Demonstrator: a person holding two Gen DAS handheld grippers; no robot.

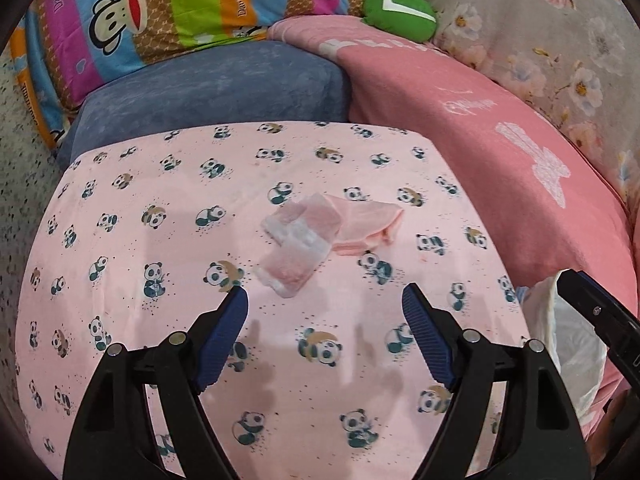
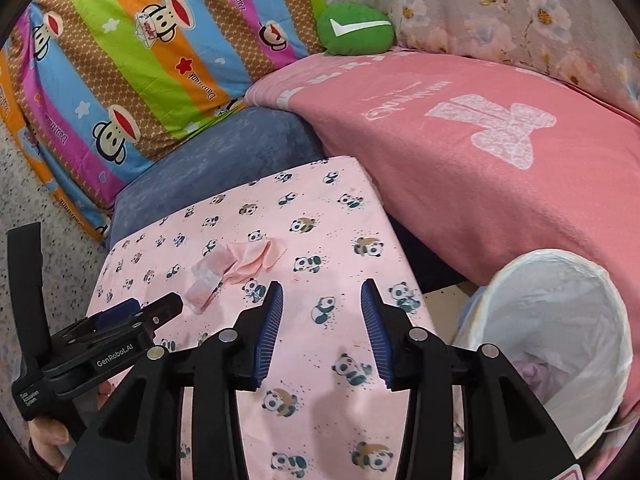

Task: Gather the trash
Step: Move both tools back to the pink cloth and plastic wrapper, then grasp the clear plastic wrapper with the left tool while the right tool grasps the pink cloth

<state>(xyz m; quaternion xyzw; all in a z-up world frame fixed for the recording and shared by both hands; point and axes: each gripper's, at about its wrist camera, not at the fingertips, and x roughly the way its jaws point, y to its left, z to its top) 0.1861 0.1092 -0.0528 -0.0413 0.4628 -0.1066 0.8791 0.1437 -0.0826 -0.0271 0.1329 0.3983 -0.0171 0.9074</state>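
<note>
a low surface draped in a pink panda-print cloth (image 1: 160, 240) fills the middle of the scene, backed by a blue cushion (image 1: 224, 84), a striped monkey-print pillow (image 1: 160, 4) and a pink blanket (image 1: 500, 152) to the right. a bin lined with a white plastic bag (image 2: 560, 320) stands just off the cloth's right edge, with something pale pink already lying at its bottom.

two pieces of trash lie touching near the centre of the cloth: a crumpled pink-and-white wrapper (image 1: 294, 246) and, at its far right side, a folded pink tissue (image 1: 368, 220). the wrapper's long axis runs diagonally, from its upper left end down toward the lower right, roughly toward the left gripper.

the left gripper (image 1: 324, 300) hovers above the cloth with its jaws spread wide and empty, the wrapper lying just ahead of the gap and a little left of its centre line. the right gripper (image 2: 322, 300) also hangs open and empty, jaws moderately wide, pointed at bare cloth; from its view the trash sits ahead and well to the left, while the bin is near on its right.

by this geometry the left gripper is judged the nearer one, and a short forward reach, with the jaws turned across the wrapper's diagonal, looks like what the pickup calls for.
</note>
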